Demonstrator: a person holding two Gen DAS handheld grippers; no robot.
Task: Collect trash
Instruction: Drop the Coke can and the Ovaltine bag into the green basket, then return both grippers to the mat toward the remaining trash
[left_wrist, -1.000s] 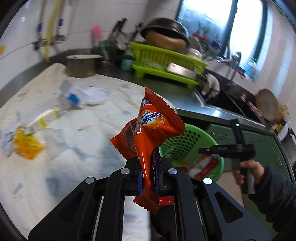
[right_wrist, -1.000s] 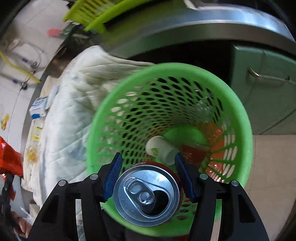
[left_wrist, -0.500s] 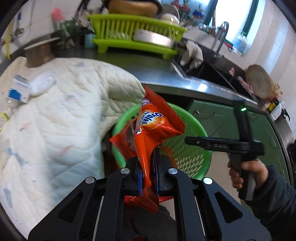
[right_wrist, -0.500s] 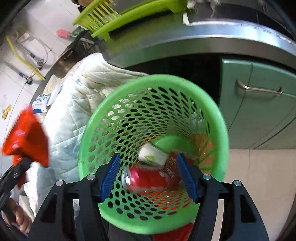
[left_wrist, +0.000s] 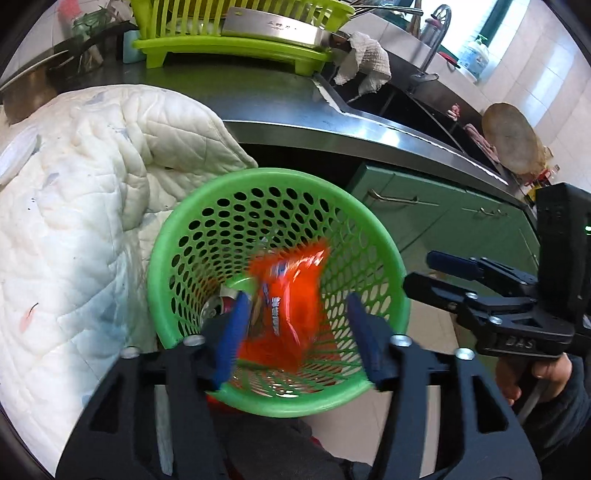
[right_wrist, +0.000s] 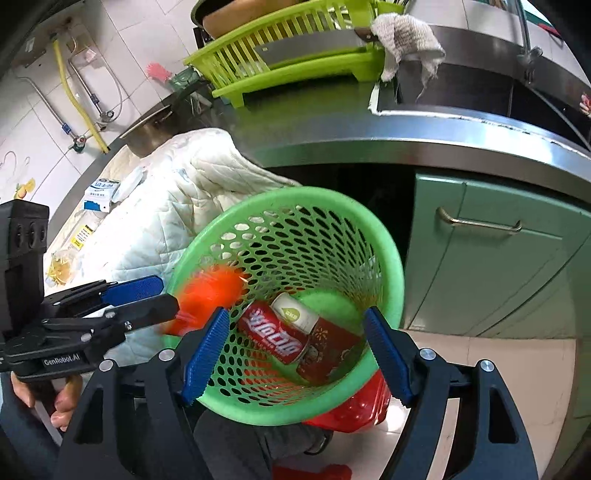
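step: I am dropping the orange snack wrapper (left_wrist: 291, 295) into the green basket (left_wrist: 384, 258) | left hand-held gripper (left_wrist: 295, 332) opening, wrapper falling free | right hand-held gripper (right_wrist: 295, 350) opening, empty | next: I am judging more desk litter needs fetching

Home kitchen: steel sink (right_wrist: 480, 92), dish rack (right_wrist: 295, 55)

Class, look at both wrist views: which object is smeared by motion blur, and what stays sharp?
Left wrist view: the orange snack wrapper is streaked, the green basket rim crisp. Right wrist view: the wrapper is again an orange smear, the red can sharp.
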